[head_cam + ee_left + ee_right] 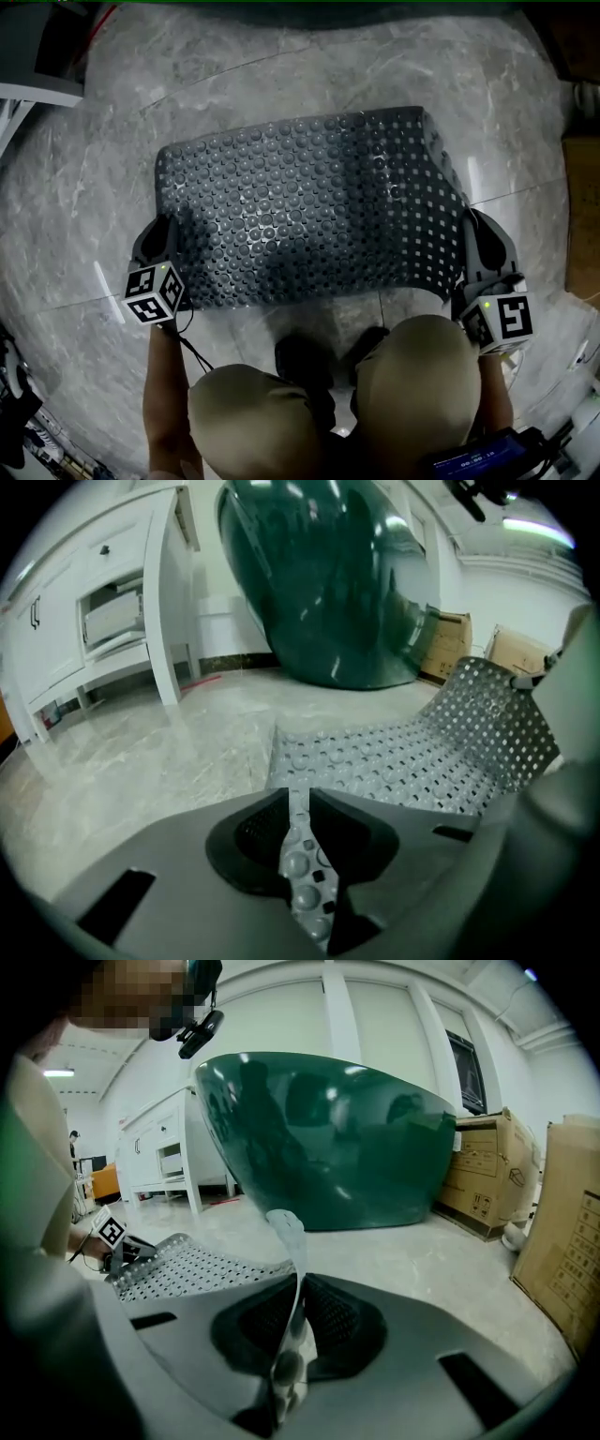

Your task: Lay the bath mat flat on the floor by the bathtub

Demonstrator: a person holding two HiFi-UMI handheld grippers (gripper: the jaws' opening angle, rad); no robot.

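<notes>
**Bath mat held at both short ends, low over the floor**

Head view: I am holding the grey bath mat stretched out in front of my knees, studded side up. My left gripper is pinching the mat's left short edge and my right gripper is pinching its right short edge. The mat is spreading across the middle of the grey marble floor. Its right end is curling upward. I cannot tell here how much of it is touching the tiles.

Left gripper view: my left jaws are pressing together on the mat's edge, with a strip of studs and small holes showing between them. Beyond the jaws the mat is lying low along the floor, then rising at its far end toward my other tool. The dark green bathtub is standing beyond the mat's far long edge, apart from it. A white cabinet is standing at the floor's left side, and cardboard boxes are sitting to the right of the tub.

Right gripper view: my right jaws are clamping the opposite edge, and a flap of mat is sticking up between them. The perforated sheet is sagging away to the left toward my left hand
</notes>
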